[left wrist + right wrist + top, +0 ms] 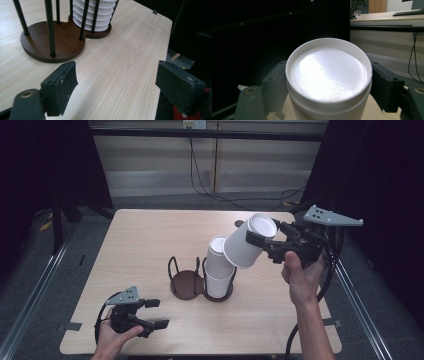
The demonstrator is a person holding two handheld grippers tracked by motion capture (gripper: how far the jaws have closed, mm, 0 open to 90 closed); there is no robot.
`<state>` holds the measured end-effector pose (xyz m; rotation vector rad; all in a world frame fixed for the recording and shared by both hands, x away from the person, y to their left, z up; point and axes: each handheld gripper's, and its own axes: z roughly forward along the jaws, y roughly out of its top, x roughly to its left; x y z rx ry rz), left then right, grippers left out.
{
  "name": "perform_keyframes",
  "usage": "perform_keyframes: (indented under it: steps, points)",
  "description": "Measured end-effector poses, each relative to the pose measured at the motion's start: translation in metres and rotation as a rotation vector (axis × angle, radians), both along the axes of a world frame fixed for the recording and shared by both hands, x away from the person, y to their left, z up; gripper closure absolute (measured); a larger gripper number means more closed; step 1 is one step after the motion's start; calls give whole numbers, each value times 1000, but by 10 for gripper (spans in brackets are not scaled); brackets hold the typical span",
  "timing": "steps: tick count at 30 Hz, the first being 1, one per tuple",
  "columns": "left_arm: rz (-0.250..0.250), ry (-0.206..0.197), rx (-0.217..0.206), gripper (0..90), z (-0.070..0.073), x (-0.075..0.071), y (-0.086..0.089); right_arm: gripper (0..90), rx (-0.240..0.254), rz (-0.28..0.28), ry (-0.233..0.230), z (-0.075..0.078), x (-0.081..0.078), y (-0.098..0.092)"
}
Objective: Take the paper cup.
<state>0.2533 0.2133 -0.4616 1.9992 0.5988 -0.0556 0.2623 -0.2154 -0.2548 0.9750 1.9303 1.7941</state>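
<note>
Above the table's right half, right gripper has its jaws clamped on a white paper cup, held upside down & tilted, base up, mouth pointing down-left toward the stack of white cups in the dark two-slot wire cup holder. Stack fills the holder's right slot; left slot bare. In the right gripper view the pads squeeze the cup just below its base rim. Judgement: one cup is in hand & clear of the stack, not yet set anywhere; placing it is what's left. Right forearm comes up from the bottom edge, wrist bent inward. Left gripper sits low near the front-left edge, jaws apart w/ nothing between them, aimed at the holder.
</note>
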Motion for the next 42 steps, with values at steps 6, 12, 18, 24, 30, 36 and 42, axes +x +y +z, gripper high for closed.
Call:
perform_keyframes:
  steps: [6, 12, 18, 24, 30, 36, 42]
  points:
    - [-10, -18, 12, 172, 4, 0, -9, 251, -28, -2, 32, -5, -9, -3]
    - [-12, -32, 2, 168, 10, 2, -14, 251, -39, 5, 46, -9, -18, -5]
    - [-27, -70, -46, 162, 26, 11, -22, 252, -52, 8, 66, -16, -25, -2]
    - [-53, -110, -82, 208, 37, 11, -33, 252, -58, 33, 81, -29, -26, 5]
    - [-98, -139, -93, 162, 42, 12, -48, 252, -71, 60, 93, -43, -26, 14]
    - [-143, -165, -116, 160, 54, 15, -62, 252, -87, 81, 109, -53, -26, 20]
    - [-168, -179, -132, 160, 63, 16, -76, 252, -91, 114, 120, -63, -24, 29]
